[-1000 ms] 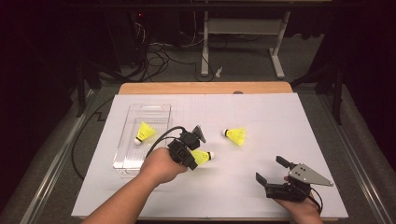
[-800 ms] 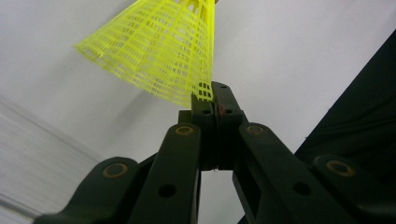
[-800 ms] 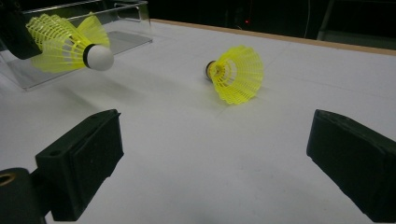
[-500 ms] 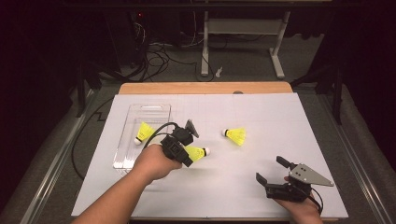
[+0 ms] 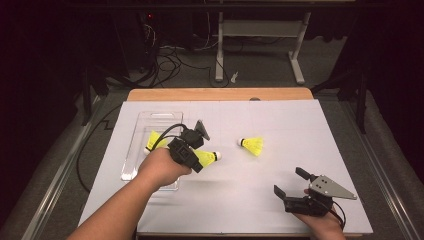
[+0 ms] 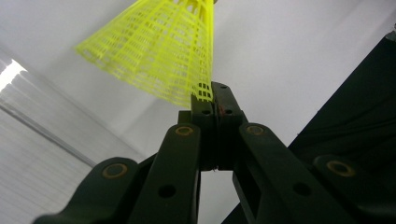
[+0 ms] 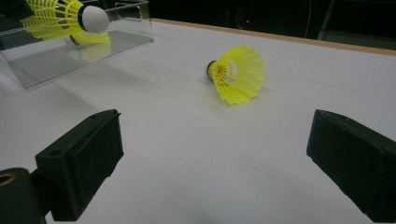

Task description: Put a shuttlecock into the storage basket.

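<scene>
High view: the left tool (image 5: 199,150) grips a yellow shuttlecock (image 5: 207,158) with an open mesh skirt and a white rounded cap; the cap points to the right, away from the hand. The shuttlecock is off the white bench (image 5: 280,125), just right of the clear plastic tray (image 5: 131,165). A second shuttlecock (image 5: 154,141) lies in the tray, and a third shuttlecock (image 5: 252,145) lies on the bench, well apart from the right tool (image 5: 290,182), whose jaws stand wide and released. No readable writing or labels appear.

Left gripper view: the jaws are clenched together on the rim of the yellow mesh skirt (image 6: 159,51), which rises above and to the left of the jaw tips.

Right gripper view: the released jaws frame bare bench. The third shuttlecock (image 7: 237,73) lies beyond them, skirt opening toward the camera. The held shuttlecock's white cap (image 7: 93,19) shows at upper left before the tray (image 7: 70,56).
</scene>
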`<state>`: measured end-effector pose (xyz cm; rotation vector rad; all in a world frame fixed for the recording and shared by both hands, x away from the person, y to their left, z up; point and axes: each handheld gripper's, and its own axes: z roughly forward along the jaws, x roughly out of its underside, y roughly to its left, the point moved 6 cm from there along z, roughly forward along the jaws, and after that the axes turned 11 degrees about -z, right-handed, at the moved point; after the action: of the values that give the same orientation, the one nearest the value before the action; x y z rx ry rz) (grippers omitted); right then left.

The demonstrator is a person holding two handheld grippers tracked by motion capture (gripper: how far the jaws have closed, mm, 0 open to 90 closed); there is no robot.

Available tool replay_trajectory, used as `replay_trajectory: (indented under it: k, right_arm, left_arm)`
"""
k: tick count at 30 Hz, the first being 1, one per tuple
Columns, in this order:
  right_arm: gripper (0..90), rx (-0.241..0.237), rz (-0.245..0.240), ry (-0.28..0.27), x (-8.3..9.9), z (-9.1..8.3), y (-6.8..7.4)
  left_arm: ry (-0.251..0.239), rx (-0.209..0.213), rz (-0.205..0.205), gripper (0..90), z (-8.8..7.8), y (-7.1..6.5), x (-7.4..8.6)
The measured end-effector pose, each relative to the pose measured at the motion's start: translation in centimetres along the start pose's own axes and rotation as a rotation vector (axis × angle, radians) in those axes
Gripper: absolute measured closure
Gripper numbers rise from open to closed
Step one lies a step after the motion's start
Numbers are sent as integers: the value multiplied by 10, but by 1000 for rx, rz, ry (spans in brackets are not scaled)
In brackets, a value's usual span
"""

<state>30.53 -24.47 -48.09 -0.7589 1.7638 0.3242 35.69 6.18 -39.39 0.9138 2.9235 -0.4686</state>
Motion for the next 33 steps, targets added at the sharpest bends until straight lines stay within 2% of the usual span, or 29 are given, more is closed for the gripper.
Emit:
replay_trajectory:
  k: [5, 11, 33]
  right_arm:
    - [42, 2, 0, -1, 0, 0, 0]
    - [42, 1, 1, -2, 0, 0, 0]
    - [42, 2, -1, -2, 0, -1, 0]
  left_arm:
    - [-14, -7, -4, 900, -12, 2, -3]
    - [-40, -17, -29, 900, -27, 8, -3]
    - [-87, -58, -132, 900, -53, 45, 9]
